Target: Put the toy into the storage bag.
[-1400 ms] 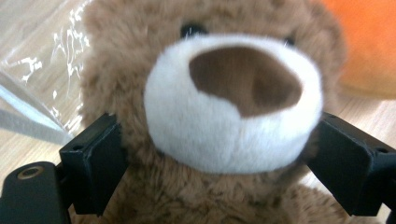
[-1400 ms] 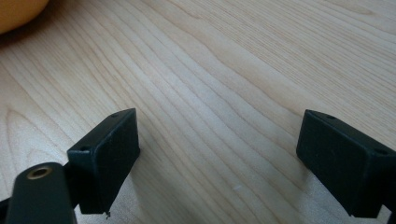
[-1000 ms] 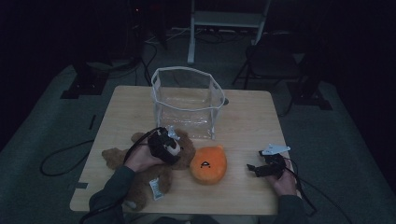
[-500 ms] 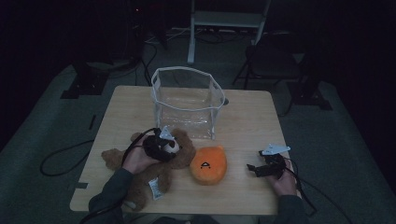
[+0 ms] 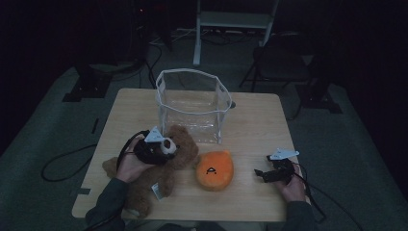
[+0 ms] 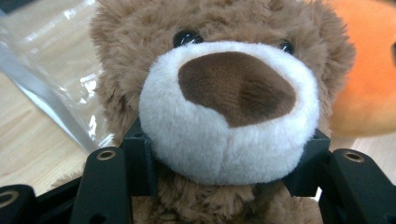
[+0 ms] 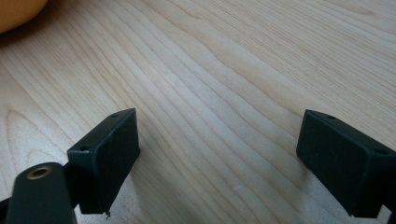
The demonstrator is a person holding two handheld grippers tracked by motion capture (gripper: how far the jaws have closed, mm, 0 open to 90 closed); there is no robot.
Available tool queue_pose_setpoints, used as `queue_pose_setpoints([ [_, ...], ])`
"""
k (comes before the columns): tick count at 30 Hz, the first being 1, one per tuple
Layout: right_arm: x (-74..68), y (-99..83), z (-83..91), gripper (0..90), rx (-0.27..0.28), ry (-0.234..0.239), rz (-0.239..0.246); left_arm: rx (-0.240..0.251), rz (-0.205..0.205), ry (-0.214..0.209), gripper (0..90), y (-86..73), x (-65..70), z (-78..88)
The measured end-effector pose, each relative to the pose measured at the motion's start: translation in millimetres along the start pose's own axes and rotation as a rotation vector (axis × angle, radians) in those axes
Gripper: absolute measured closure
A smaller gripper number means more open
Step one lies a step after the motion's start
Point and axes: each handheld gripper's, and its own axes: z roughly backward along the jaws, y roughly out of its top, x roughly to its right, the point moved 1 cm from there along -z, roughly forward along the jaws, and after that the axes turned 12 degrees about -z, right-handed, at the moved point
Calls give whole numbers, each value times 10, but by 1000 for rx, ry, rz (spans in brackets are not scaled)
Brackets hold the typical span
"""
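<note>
High view: one bear [image 5: 166,166] lies on the desk [image 5: 250,125], head toward the bag [image 5: 192,103], legs toward the person. Left claw [image 5: 161,149] has just clenched on its muzzle. Right claw [image 5: 262,174] rests released. One orange plush [image 5: 214,169] lies beside the bear.

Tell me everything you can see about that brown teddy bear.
The teddy bear is shaggy brown plush with a white muzzle, dark brown nose and shiny black eyes. It lies on the wooden table in front of the clear plastic bag, beside an orange plush toy. The left gripper has closed on its muzzle, jaws pressing both sides.
</note>
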Motion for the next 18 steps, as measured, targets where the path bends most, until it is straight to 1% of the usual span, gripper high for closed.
queue_pose_setpoints([
  [4,0,0,0,124,0,0,0,81,34,8,414,-36,-46,112],
  [7,0,0,0,125,0,0,0,123,51,4,413,-65,-70,165],
  [11,0,0,0,125,0,0,0,168,73,8,413,-104,-98,241],
  [15,-1,0,0,125,0,0,0,214,86,5,413,-140,-116,312],
  [18,0,0,0,125,0,0,0,238,92,10,413,-157,-127,361],
])
